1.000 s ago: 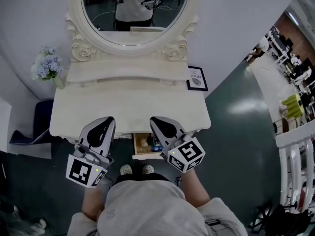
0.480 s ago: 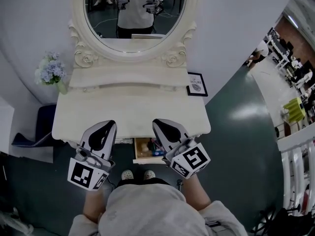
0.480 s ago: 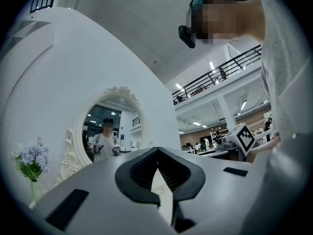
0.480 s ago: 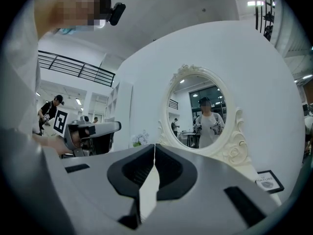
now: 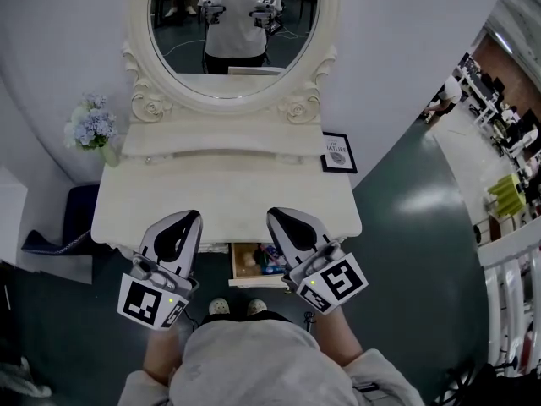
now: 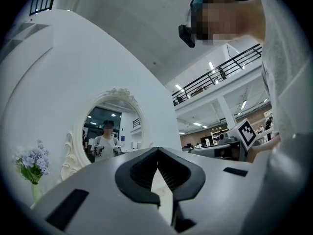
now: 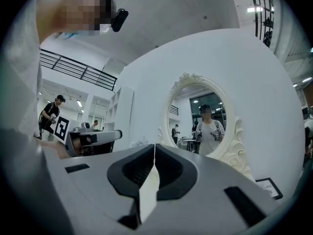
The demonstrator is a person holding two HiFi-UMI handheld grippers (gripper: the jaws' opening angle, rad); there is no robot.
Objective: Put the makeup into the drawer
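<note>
The white dressing table carries a vase of blue flowers at its back left corner and a small framed print at its back right corner. The rest of the top is bare, and no makeup lies on it.

The left gripper hovers over the front edge of the tabletop, left of centre. Its jaws are pressed together with nothing between them, as the left gripper view confirms. Its position over that edge matches the earlier frames.

The drawer projects from under the front edge at centre and stands open. The makeup lies inside it, toward the right side. The individual items are too small to identify.

The right gripper has changed position. A second ago its body covered much of the drawer. It now sits higher and further right, so more of the drawer interior is exposed. Its jaws are fully closed and empty, as the right gripper view shows.

Assessment: the makeup appears to be already stowed, and the right gripper is clearing the drawer. If the task includes closing the drawer, that step is not yet done.
</note>
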